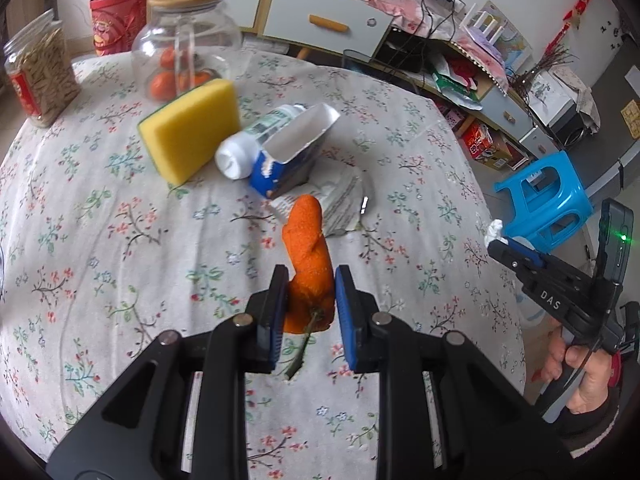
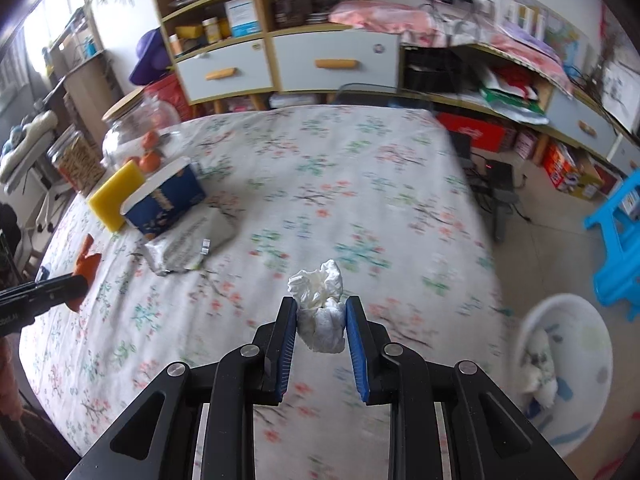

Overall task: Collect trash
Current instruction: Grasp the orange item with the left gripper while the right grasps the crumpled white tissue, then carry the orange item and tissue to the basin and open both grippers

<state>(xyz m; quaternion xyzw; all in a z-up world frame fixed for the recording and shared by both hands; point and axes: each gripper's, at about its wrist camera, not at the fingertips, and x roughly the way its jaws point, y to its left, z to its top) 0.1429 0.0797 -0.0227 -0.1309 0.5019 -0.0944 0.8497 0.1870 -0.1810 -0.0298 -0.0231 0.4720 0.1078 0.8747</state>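
My left gripper (image 1: 311,280) is shut on an orange peel (image 1: 308,248) with a green stem, held above the floral tablecloth (image 1: 120,220). My right gripper (image 2: 321,305) is shut on a crumpled white tissue (image 2: 320,296), lifted over the table's right part. In the left wrist view the right gripper (image 1: 496,240) shows at the right edge with the tissue (image 1: 495,230) at its tip. The right wrist view catches the left gripper (image 2: 82,280) at the left edge with the peel (image 2: 86,262). A crumpled silver wrapper (image 1: 340,200) lies on the table beyond the peel.
A yellow sponge (image 1: 192,128), a white bottle (image 1: 256,140) and a torn blue carton (image 1: 292,156) lie mid-table. A glass jar of oranges (image 1: 184,48) and a plastic jar (image 1: 40,68) stand behind. A white bin (image 2: 564,372) with tissues sits on the floor right, by a blue stool (image 2: 620,248).
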